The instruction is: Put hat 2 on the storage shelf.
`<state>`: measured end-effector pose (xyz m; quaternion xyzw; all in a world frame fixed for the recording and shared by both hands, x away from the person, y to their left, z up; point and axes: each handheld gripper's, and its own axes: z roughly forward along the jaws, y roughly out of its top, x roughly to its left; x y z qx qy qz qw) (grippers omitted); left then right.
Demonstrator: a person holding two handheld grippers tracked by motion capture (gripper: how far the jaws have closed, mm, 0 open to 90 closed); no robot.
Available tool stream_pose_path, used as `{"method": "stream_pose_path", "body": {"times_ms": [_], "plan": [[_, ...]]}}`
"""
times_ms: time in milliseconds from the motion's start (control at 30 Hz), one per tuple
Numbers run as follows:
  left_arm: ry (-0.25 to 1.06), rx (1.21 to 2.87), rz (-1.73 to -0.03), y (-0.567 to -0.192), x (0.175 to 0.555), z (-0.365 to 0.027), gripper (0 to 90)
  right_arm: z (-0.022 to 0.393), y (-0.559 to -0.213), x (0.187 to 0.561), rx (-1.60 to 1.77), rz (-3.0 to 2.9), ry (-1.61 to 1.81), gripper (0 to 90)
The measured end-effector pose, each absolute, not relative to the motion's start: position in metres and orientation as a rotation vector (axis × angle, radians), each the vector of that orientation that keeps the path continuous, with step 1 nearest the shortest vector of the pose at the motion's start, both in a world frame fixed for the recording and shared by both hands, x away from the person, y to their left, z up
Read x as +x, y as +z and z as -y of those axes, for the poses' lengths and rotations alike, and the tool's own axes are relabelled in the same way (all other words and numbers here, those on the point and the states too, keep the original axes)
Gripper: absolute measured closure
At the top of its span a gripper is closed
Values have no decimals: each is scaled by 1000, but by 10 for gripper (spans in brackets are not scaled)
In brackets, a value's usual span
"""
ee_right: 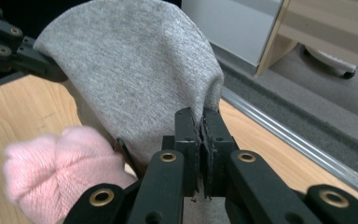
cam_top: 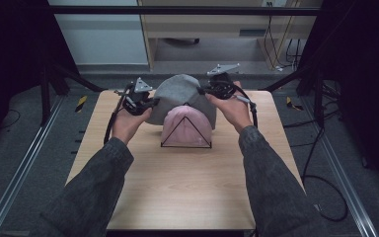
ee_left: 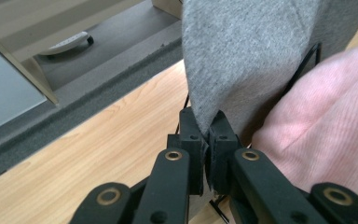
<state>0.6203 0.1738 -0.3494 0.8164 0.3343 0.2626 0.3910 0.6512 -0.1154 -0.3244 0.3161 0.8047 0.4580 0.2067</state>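
Both units gripped the grey beanie (cam_top: 177, 94): the left hand-held gripper (cam_top: 150, 102) clamped its edge at 9 o'clock, the right hand-held gripper (cam_top: 205, 90) at 3 o'clock. The beanie hung stretched above the table (cam_top: 187, 187), behind the pink beanie (cam_top: 187, 127) on its wire stand (cam_top: 197, 146). Judged partly complete: seating remained.

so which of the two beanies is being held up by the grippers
The grey beanie: the left gripper and right gripper each pinch an edge of it. The pink beanie sits ungripped on the black wire stand in front.
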Motion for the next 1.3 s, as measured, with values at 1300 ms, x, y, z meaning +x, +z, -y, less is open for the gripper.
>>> {"method": "stream_pose_path", "body": {"times_ms": [1300], "plan": [[620, 2117, -995, -388, 615, -174, 532, 120, -355, 631, 1006, -2260, 1175, 606]]}}
